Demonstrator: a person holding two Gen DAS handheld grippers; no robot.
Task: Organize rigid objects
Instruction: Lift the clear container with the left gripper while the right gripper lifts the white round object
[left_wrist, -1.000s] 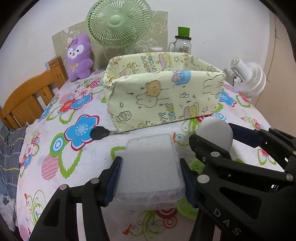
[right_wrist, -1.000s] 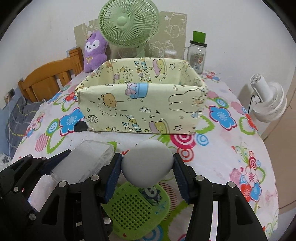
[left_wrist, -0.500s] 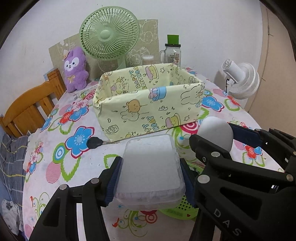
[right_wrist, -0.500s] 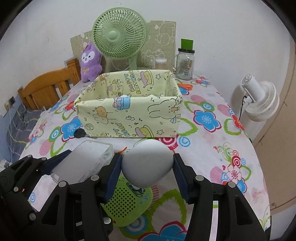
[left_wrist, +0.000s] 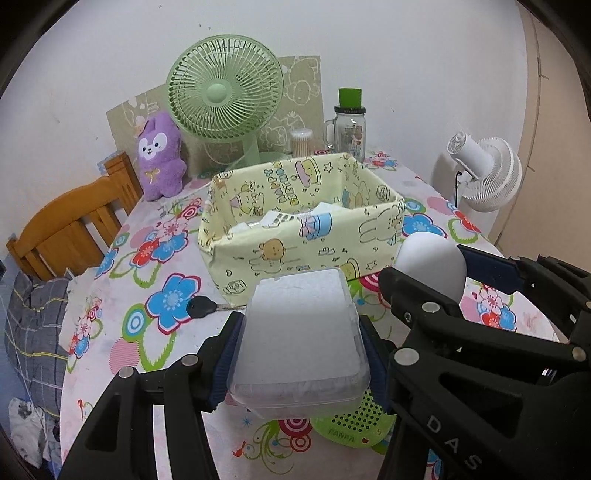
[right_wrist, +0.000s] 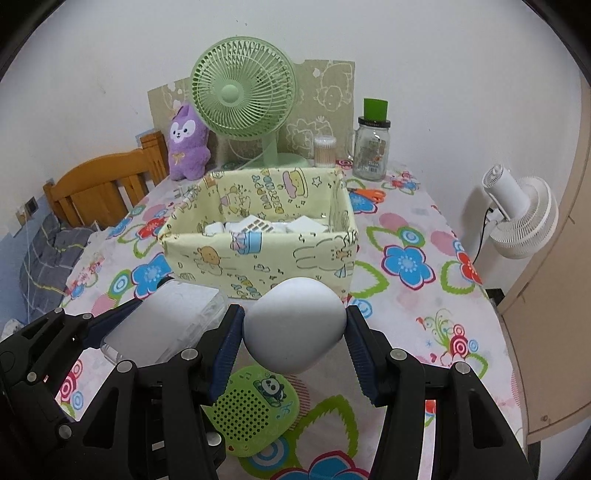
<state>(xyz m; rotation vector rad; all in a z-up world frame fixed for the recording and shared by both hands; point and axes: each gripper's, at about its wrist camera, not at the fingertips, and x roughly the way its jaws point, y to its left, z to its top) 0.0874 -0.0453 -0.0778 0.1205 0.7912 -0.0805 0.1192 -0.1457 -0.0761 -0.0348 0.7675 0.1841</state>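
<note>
1. Left hand-held gripper is clamped on the frosted plastic box, pads pressing both its sides; right hand-held gripper is clamped on the grey egg-shaped object the same way.
2. Vs a sec ago, we see both loads higher off the counter: more cloth shows beneath them, and the fabric bin now sits lower in each view, so its inside is visible. Grip looks unchanged on both.
3. For the task we read that as pick-ups done w/ both items mid-carry, high enough to clear the bin's near wall. Next would prob. be moving fwd over the bin and letting go.
4. Bin already holds white items, so drop room looks tight-ish.
5. Left on the counter: green panda speaker right under the grippers, and a black key by the bin's near left corner.
6. Counter wears a bright flower-print cloth. At its back: green fan, purple plush, glass jar w/ green lid, cotton-swab tub, orange scissors.
7. Room: white wall, wooden chair at left, white fan at right.
</note>
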